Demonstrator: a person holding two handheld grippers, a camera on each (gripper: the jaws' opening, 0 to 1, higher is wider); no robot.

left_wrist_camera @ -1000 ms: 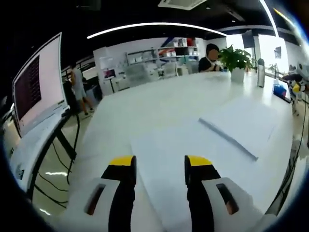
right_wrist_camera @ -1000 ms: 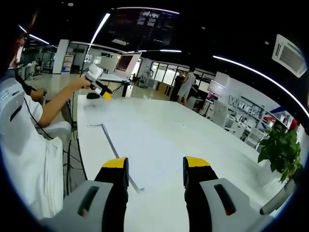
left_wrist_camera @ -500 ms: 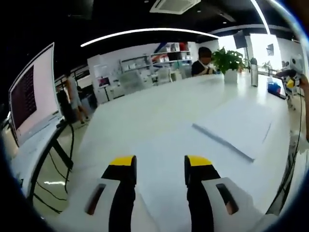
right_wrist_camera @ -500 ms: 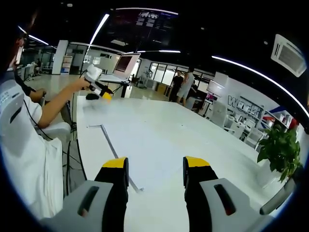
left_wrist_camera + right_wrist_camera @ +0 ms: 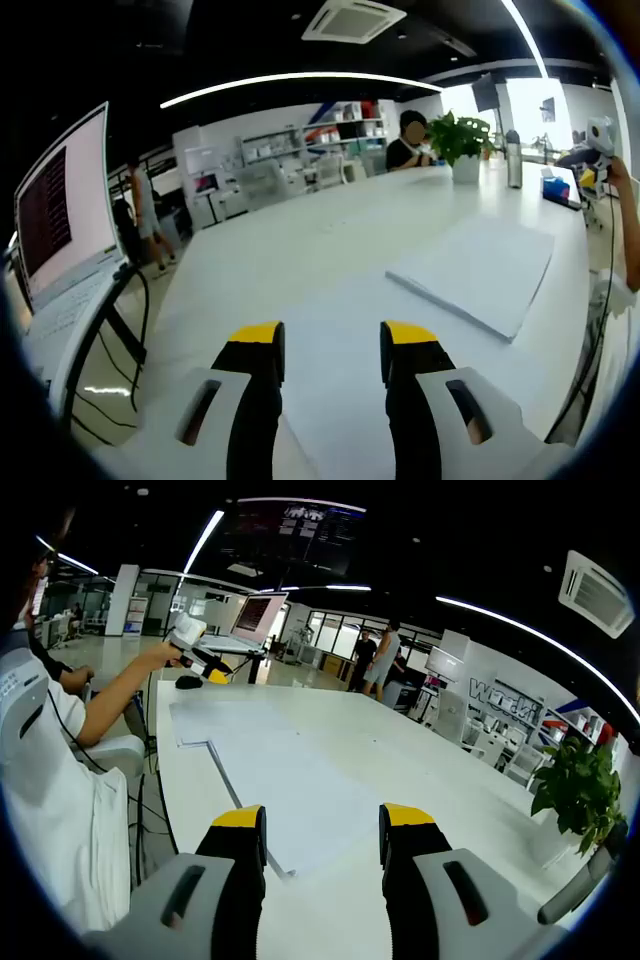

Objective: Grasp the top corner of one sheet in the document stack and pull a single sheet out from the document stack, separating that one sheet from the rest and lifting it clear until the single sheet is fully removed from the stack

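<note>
Stack (image 5: 285, 790) flat on white worktop (image 5: 400, 755), just ahead of right tool (image 5: 322, 825), long side running away toward left tool (image 5: 195, 660). Right tool nearer. Both tools open, hold nothing. In left gripper view, stack (image 5: 475, 270) sits far right of left tool (image 5: 330, 340).

Big blue letters on the far white wall (image 5: 492, 698) read something like "World", too blurred to confirm; the lines on the monitor (image 5: 62, 200) stay illegible.

Open office: long white table (image 5: 300, 250), potted plant (image 5: 462, 140), monitor (image 5: 60, 200), wall shelving (image 5: 340, 125), ceiling strip lights (image 5: 530, 630) are shown.
</note>
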